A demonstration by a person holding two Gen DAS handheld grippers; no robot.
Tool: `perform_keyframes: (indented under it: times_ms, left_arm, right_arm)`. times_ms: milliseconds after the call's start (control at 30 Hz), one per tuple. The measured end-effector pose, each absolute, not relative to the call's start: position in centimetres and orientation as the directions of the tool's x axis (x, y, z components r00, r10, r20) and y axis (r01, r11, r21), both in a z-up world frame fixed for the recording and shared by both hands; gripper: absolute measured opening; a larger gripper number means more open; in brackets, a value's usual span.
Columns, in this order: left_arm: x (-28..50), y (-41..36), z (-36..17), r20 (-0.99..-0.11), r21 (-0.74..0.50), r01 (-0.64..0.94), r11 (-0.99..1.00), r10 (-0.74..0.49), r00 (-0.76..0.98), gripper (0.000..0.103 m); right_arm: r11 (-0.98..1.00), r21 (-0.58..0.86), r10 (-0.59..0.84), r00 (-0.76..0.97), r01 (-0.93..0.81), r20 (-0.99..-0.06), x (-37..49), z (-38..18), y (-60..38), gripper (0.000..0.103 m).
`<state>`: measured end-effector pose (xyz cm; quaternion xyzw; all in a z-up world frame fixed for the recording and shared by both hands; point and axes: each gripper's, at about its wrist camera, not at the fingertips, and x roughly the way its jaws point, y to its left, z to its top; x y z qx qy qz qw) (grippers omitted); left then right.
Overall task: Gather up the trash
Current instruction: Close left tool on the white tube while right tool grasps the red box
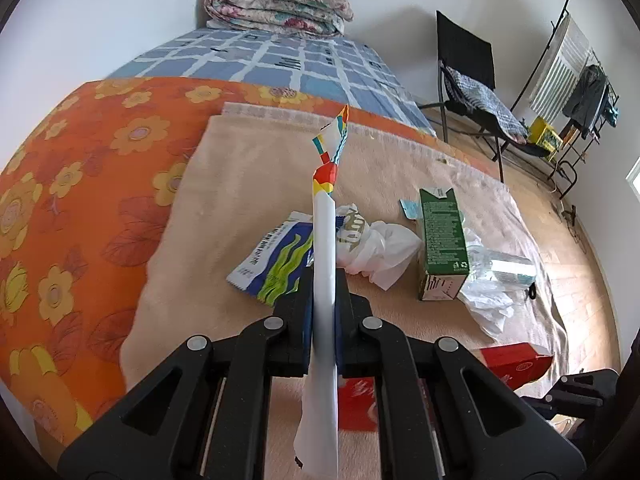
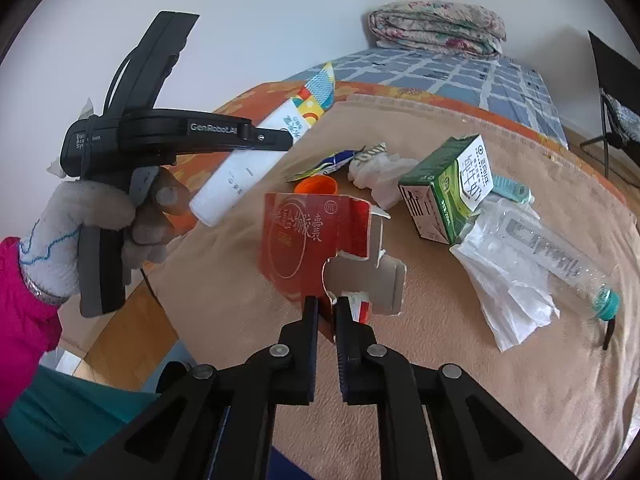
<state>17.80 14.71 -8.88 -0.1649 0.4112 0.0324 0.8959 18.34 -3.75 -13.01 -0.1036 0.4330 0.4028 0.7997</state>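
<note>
Both grippers clamp a piece of trash above the beige blanket [image 1: 248, 168] on the bed.

The left gripper [image 1: 324, 276] is pressed shut on a flattened white packet [image 1: 325, 248] with a coloured end, held edge-on and upright above the blanket. The right gripper [image 2: 327, 308] pinches the lower edge of a torn red carton [image 2: 304, 240], lifted, it seems, clear of the blanket. More trash lies behind them: a green milk carton [image 2: 448, 192], a crumpled white bag [image 2: 508, 288], a clear plastic bottle [image 2: 560, 256], a blue and green wrapper [image 1: 272, 260], and an orange cap [image 2: 316, 186]. The blanket covers an orange flowered sheet [image 1: 80, 160]; beyond is a blue checked cover [image 1: 280, 60] and a folded quilt [image 1: 276, 4] against the white wall. A black chair [image 1: 468, 80] stands on the wooden floor. A gloved hand [image 2: 100, 216] grips the left tool's handle.
</note>
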Motion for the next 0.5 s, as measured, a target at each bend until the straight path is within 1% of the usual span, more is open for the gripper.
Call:
perform_keyframes:
  times_ms: [200, 367, 500]
  left_arm:
    - [15.4, 15.0, -7.1, -0.727, -0.274, -0.187, 0.944, -0.076, 0.682, 0.006]
    - [13.4, 14.5, -5.9, -0.713, -0.287, -0.173, 0.942, -0.09, 0.695, 0.006]
    - [11.9, 12.9, -5.2, -0.711, -0.258, -0.138, 0.956, -0.091, 0.698, 0.006]
  right_arm:
    - [0.645, 0.136, 0.564, 0.348, -0.752, -0.749, 16.4, -11.1, -4.5, 0.001]
    - [0.641, 0.114, 0.572, 0.373, -0.759, -0.73, 14.7, -9.6, -6.0, 0.001]
    - [0.652, 0.094, 0.561, 0.395, -0.752, -0.728, 13.8, -9.1, -7.2, 0.001]
